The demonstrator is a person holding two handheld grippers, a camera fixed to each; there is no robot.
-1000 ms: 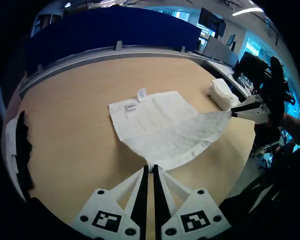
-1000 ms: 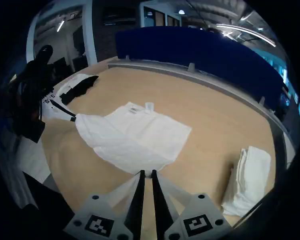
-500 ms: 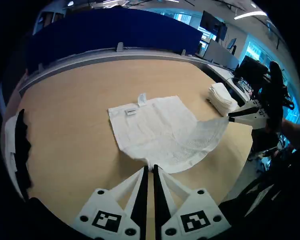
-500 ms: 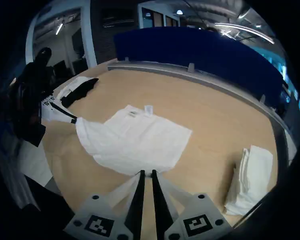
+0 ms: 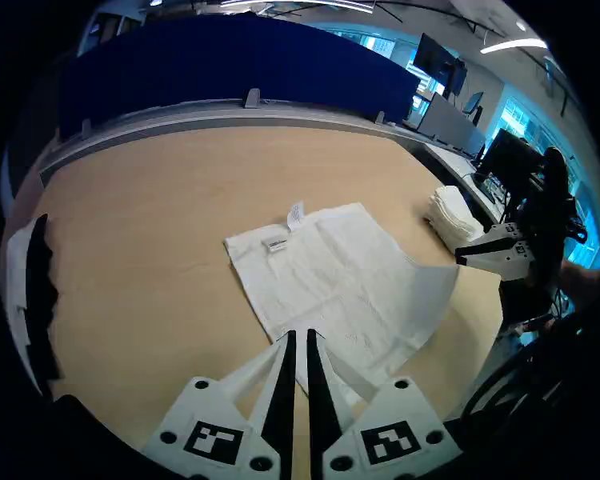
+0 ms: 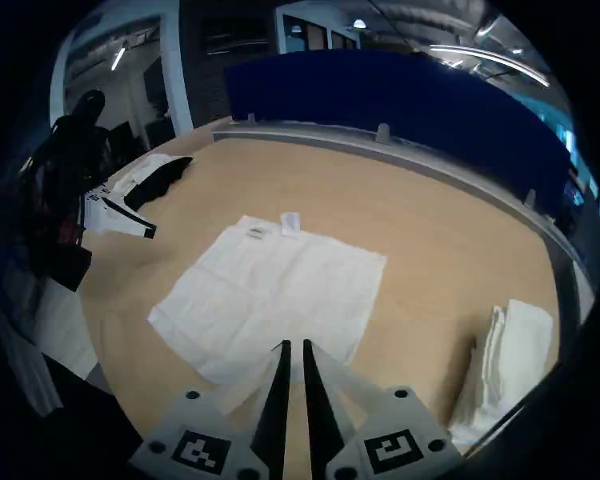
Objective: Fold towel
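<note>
As towel (image 5: pixel 340 280) lies flat beneath both | left gripper (image 5: pixel 298 336) closed | right gripper (image 6: pixel 294 346) closed

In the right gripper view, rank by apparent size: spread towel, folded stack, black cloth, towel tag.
Spread towel
Folded stack, nearer the camera, so its lead over the cloth is unsure
Black cloth, farther off
Towel tag, smallest

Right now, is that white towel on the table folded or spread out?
Spread out. The towel lies open and mostly flat on the table, with no part doubled over and its tag at the far edge.
</note>
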